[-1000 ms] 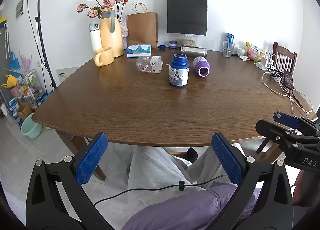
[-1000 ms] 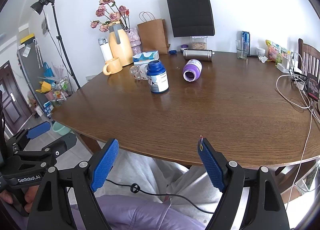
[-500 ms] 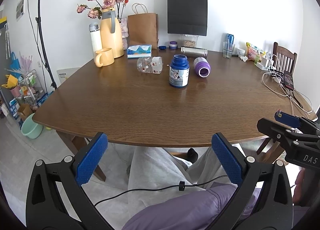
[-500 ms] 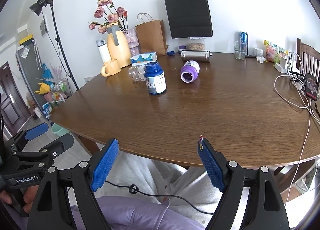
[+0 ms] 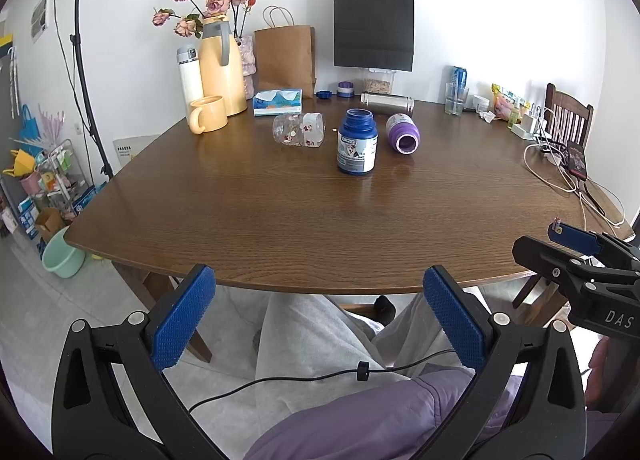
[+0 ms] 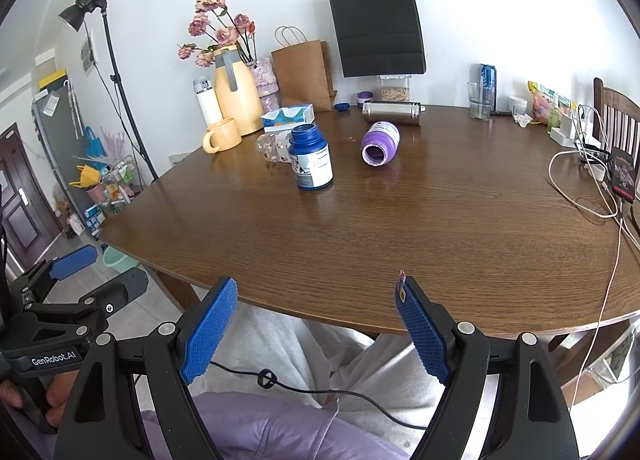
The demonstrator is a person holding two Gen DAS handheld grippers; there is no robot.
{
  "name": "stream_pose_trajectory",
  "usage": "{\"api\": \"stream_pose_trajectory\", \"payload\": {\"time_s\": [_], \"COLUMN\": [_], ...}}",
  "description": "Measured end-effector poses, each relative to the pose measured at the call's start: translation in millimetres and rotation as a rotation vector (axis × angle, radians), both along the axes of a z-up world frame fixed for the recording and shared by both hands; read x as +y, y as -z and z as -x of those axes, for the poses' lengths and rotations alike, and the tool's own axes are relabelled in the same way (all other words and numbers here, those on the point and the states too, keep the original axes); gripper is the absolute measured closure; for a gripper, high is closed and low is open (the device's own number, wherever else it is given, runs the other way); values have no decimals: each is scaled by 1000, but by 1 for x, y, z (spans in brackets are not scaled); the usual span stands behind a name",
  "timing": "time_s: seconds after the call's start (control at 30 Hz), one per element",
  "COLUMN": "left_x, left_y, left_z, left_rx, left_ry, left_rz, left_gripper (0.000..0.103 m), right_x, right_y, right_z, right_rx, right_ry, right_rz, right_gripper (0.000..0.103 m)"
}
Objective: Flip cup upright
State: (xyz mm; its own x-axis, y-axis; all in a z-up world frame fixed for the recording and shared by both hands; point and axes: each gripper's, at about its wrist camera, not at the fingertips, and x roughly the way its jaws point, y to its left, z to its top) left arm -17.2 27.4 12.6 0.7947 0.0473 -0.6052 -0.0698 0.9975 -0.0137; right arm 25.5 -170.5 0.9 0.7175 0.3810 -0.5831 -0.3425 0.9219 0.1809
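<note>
Both grippers hang off the near edge of the surface [image 5: 280, 228], well short of everything. Left gripper [image 5: 320, 316] and right gripper [image 6: 316, 324] have fingers spread wide, holding nothing. The clear patterned cup [image 5: 298, 130] lies on its side toward the far side, just left of the upright blue bottle [image 5: 357, 148].
</note>
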Motion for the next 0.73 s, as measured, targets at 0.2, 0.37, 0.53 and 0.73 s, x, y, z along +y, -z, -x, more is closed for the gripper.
{"api": "stream_pose_trajectory", "payload": {"time_s": [0.2, 0.37, 0.53, 0.73], "left_x": [2, 4, 6, 8], "left_y": [-1, -2, -2, -2], "left_z": [0, 0, -1, 0], "left_rx": [-1, 4, 9, -1], "left_ry": [2, 1, -8, -9], "left_rz": [0, 4, 8, 6], "left_gripper": [0, 0, 0, 0], "right_x": [0, 1, 1, 2], "right_y": [-1, 0, 2, 4], "right_z": [-1, -1, -2, -2], "right_rx": [2, 4, 14, 14], "right_ry": [-3, -2, -3, -4], "right_rz": [3, 5, 14, 14], "right_gripper": [17, 17, 17, 17]}}
